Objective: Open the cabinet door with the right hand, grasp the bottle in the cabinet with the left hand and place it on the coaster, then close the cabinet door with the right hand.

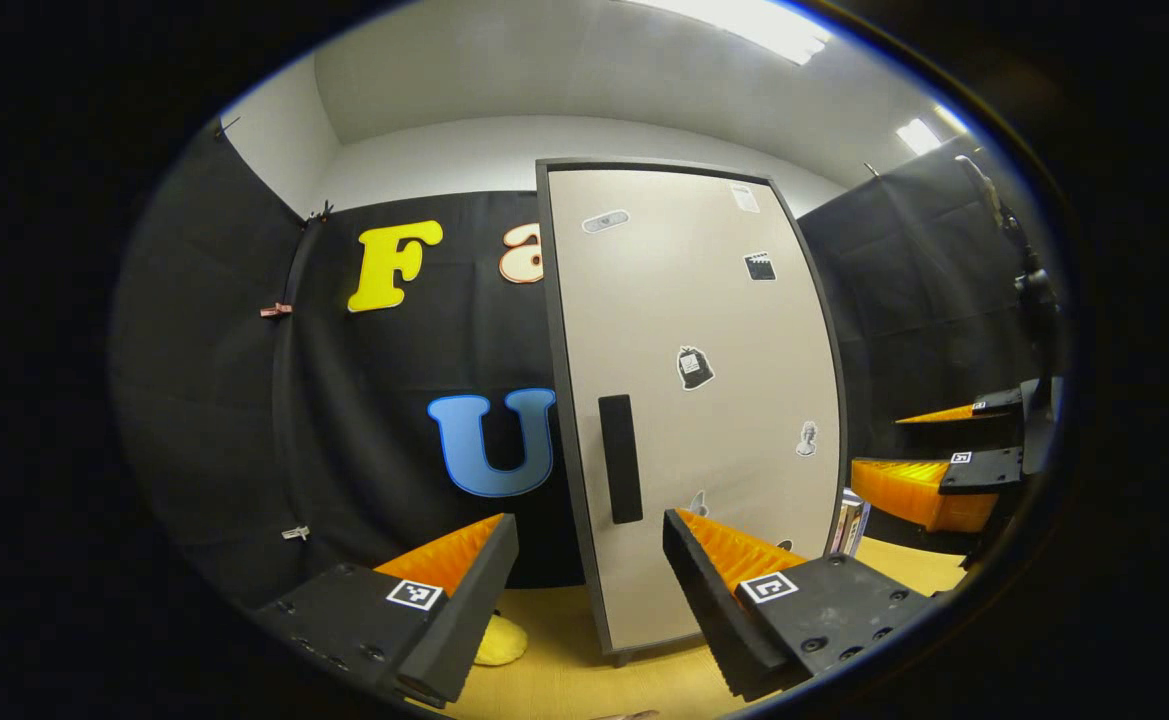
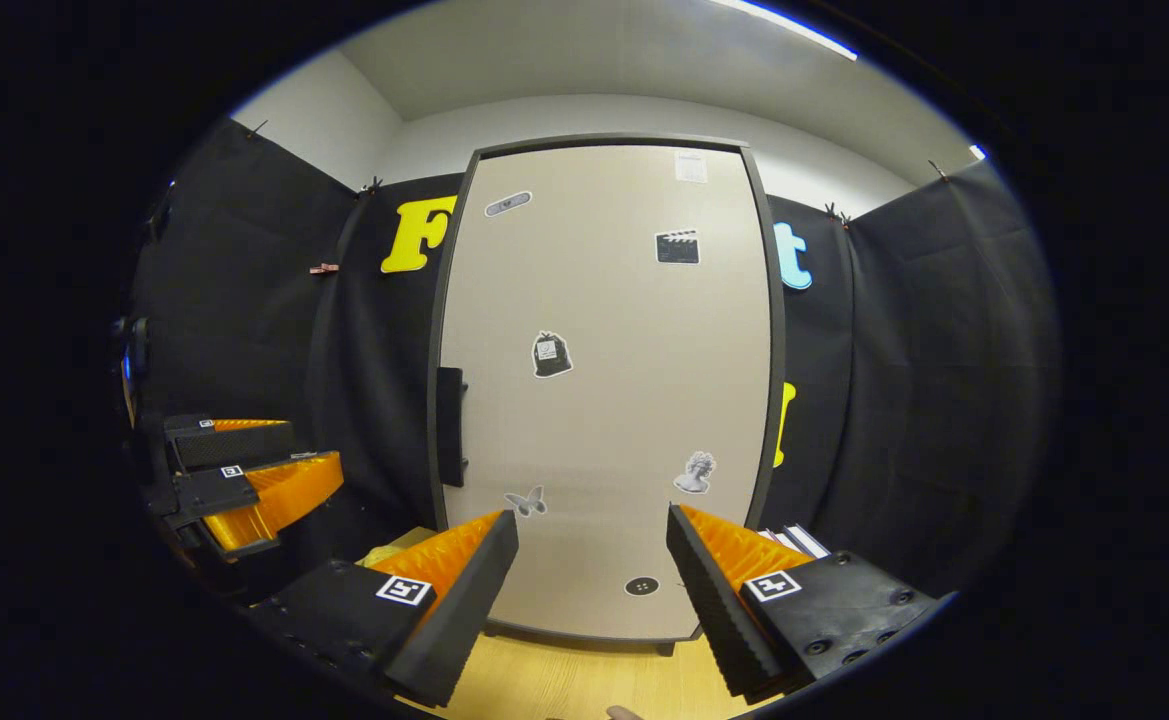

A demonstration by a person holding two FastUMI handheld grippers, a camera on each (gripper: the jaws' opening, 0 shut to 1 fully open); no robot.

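Observation:
The cabinet (image 1: pixel 704 400) stands upright on the wooden table with its beige door (image 2: pixel 604 380) shut, so whatever is inside is hidden. Its dark vertical handle (image 1: pixel 620 458) sits on the door's left edge (image 2: pixel 451 425). My left gripper (image 1: pixel 589 540) is open and empty, a short way in front of the handle. My right gripper (image 2: pixel 592 540) is also open and empty, facing the lower middle of the door. Each view shows the other gripper off to the side, the right gripper (image 1: pixel 879 442) and the left gripper (image 2: pixel 314 445), with fingers apart. A yellow flat thing (image 1: pixel 499 640), perhaps the coaster, lies left of the cabinet.
Several books (image 1: pixel 849 525) stand beside the cabinet's right side (image 2: pixel 794 540). Small stickers dot the door. The wooden tabletop (image 1: pixel 584 680) runs in front of the cabinet. Black cloth walls close in behind and on both sides.

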